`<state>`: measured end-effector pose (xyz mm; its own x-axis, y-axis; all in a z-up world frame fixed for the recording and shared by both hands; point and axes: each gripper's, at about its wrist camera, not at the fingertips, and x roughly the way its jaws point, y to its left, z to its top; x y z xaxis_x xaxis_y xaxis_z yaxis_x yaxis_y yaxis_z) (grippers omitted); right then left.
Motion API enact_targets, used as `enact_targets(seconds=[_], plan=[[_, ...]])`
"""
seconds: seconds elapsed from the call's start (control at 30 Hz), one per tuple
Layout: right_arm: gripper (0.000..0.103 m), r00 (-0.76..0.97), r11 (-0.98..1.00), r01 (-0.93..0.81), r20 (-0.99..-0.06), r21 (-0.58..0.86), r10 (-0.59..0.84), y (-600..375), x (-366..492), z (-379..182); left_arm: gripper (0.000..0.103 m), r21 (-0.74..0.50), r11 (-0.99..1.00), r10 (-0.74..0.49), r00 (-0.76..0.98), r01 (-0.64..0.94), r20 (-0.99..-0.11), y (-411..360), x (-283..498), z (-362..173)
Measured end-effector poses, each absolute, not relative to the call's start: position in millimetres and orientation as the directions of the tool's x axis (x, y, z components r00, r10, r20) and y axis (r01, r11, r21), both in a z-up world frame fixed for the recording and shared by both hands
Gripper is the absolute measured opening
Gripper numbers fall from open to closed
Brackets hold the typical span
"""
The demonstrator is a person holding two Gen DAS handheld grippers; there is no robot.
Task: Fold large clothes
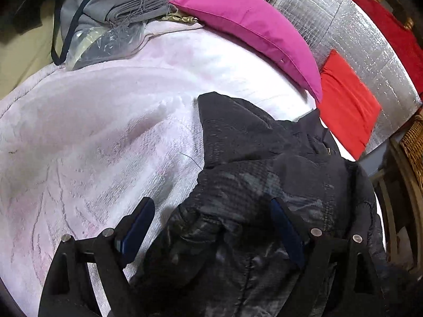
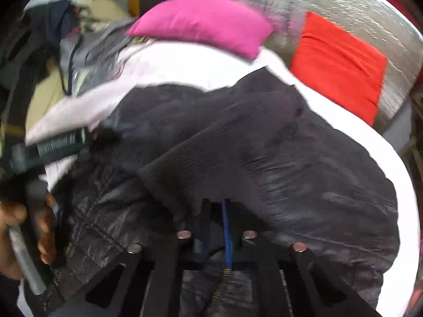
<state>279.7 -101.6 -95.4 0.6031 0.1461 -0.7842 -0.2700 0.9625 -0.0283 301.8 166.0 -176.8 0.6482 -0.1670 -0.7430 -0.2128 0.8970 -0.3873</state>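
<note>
The pale pink blanket (image 1: 92, 132) covers the bed, and my black jacket (image 1: 264, 185) lies bunched on its right half, long axis running away from me toward the pink pillow (image 1: 251, 31). My right gripper (image 2: 226, 211) is pinched closed on jacket fabric near the zipper (image 2: 224, 280). My left gripper (image 1: 211, 222) spreads wide, empty, over the jacket's left edge, so I judge it nearer the free side.

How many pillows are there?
2 that show plainly. A pink pillow lies at the back of the white blanket; a red pillow leans on the silver sheet right of it. More may be hidden.
</note>
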Motion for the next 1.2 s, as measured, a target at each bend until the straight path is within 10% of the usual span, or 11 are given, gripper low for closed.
enact_targets(seconds=[0.23, 0.27, 0.33, 0.53, 0.67, 0.73, 0.77, 0.8, 1.2], plan=[[0.012, 0.688, 0.980, -0.122, -0.698, 0.158, 0.198, -188.7, 277.7, -41.9, 0.088, -0.373, 0.903, -0.153, 0.650, -0.214, -0.744, 163.8, 300.3, -174.0], [0.024, 0.693, 0.975, -0.154, -0.686, 0.161, 0.223, -184.4, 270.6, -42.6, 0.088, -0.372, 0.904, -0.152, 0.653, -0.211, -0.742, 163.7, 300.3, -174.4], [0.100, 0.664, 0.961, -0.241, -0.700, 0.132, 0.263, -161.6, 257.2, -51.3, 0.088, -0.375, 0.902, -0.152, 0.655, -0.214, -0.740, 164.6, 300.8, -178.1], [0.103, 0.608, 0.925, -0.379, -0.749, 0.018, 0.264, -79.2, 252.2, -86.1, 0.088, -0.377, 0.902, -0.152, 0.662, -0.210, -0.734, 164.3, 298.3, -179.6], [0.099, 0.574, 0.926, -0.366, -0.806, -0.095, 0.144, -45.9, 267.2, -116.8, 0.088, -0.388, 0.896, -0.151, 0.673, -0.217, -0.724, 167.2, 296.1, -175.3], [0.076, 0.550, 0.938, -0.327, -0.830, -0.112, 0.092, -48.5, 276.7, -127.1, 0.088, -0.386, 0.897, -0.155, 0.665, -0.214, -0.731, 166.7, 297.5, -178.0], [0.030, 0.551, 0.948, -0.292, -0.832, -0.127, 0.059, -54.8, 281.1, -128.6, 0.088, -0.385, 0.898, -0.156, 0.663, -0.213, -0.732, 166.5, 297.9, -179.2], [0.006, 0.537, 0.954, -0.284, -0.840, -0.099, 0.073, -59.1, 286.1, -128.5, 0.088, -0.384, 0.899, -0.158, 0.661, -0.211, -0.733, 166.3, 298.4, -180.9], [0.004, 0.646, 0.953, -0.007, -0.726, 0.302, 0.235, -240.2, 295.6, -39.1, 0.088, -0.372, 0.908, -0.159, 0.662, -0.193, -0.732, 162.7, 298.6, -187.7]])
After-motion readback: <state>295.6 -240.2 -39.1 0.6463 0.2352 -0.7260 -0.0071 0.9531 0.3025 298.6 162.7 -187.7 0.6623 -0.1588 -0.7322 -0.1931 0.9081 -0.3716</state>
